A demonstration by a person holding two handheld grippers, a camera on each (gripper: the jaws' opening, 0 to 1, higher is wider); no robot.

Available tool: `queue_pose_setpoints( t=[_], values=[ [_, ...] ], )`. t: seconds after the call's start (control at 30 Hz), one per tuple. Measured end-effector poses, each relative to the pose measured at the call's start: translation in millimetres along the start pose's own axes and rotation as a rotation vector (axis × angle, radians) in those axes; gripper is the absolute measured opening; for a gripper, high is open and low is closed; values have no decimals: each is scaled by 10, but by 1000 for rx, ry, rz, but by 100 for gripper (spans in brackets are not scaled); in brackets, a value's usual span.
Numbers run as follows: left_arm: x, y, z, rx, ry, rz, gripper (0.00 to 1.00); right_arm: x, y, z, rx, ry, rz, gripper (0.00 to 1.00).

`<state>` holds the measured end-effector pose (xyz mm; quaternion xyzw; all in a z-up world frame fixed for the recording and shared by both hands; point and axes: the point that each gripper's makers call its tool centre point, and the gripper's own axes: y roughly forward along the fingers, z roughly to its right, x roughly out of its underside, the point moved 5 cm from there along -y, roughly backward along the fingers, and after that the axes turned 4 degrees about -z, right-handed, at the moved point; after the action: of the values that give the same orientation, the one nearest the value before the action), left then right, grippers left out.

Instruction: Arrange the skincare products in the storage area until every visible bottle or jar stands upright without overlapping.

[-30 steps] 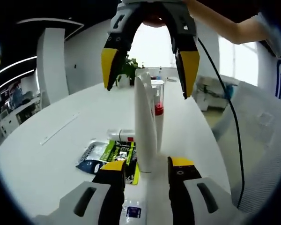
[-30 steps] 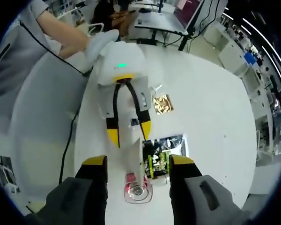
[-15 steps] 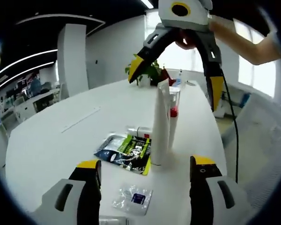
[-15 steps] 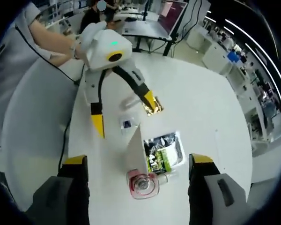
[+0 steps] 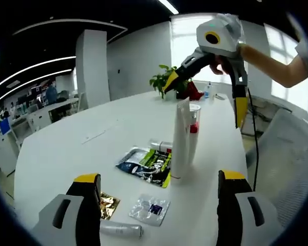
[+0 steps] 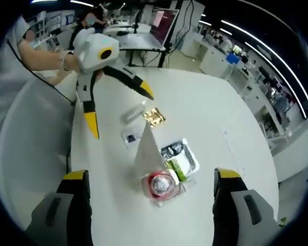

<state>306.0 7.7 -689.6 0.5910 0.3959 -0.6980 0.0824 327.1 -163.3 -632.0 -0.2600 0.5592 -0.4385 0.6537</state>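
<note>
Skincare items on a white round table (image 5: 56, 154) during arrangement. Near the table's middle a white squeeze tube (image 5: 180, 138) stands upright on its cap, and a clear bottle with a red collar (image 5: 193, 128) stands just behind it, touching or nearly so; from above, in the right gripper view, the tube (image 6: 145, 148) narrows to its flat crimped end and the bottle (image 6: 161, 185) shows its round red top. Both stand free of any jaw, which suggests they are already placed.

Items lying flat: a dark and green sachet pack (image 5: 145, 164) just beside the tube's base, with a small clear bottle (image 5: 160, 146) on its side behind it; nearer the camera, a clear sachet with a dark label (image 5: 150, 209), a gold foil sachet (image 5: 109, 205), and a small white tube (image 5: 122, 230) on its side. These two fallen containers are judged the remaining work.

The left gripper (image 5: 159, 205) has its jaws spread wide with nothing between them, set back from the standing pair. The right gripper (image 6: 150, 205), likewise wide apart and unloaded, hangs above the pair, clear of their tops, probably to avoid toppling them.
</note>
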Motion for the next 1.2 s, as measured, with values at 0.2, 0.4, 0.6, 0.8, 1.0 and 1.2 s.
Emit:
queue_pose_setpoints(
  t=[0.2,0.4,0.6,0.8,1.0,1.2],
  values=[
    [36,-125,-55,-58,-17,-4,99,13,-58,-82,37,28,113,100],
    [65,-189,-31,-69,-53,-12,99,147,-109,-185,87,93,124,100],
    [101,-290,-6,-86,-78,-19,99,258,-147,-285,143,139,171,100],
    [149,-382,4,-116,-64,-59,99,335,-144,-406,157,164,196,100],
    [195,-454,47,-113,-54,-79,99,382,-145,-436,181,206,224,100],
    [235,-474,115,-107,-80,-105,99,434,-118,-548,177,261,241,100]
  ],
)
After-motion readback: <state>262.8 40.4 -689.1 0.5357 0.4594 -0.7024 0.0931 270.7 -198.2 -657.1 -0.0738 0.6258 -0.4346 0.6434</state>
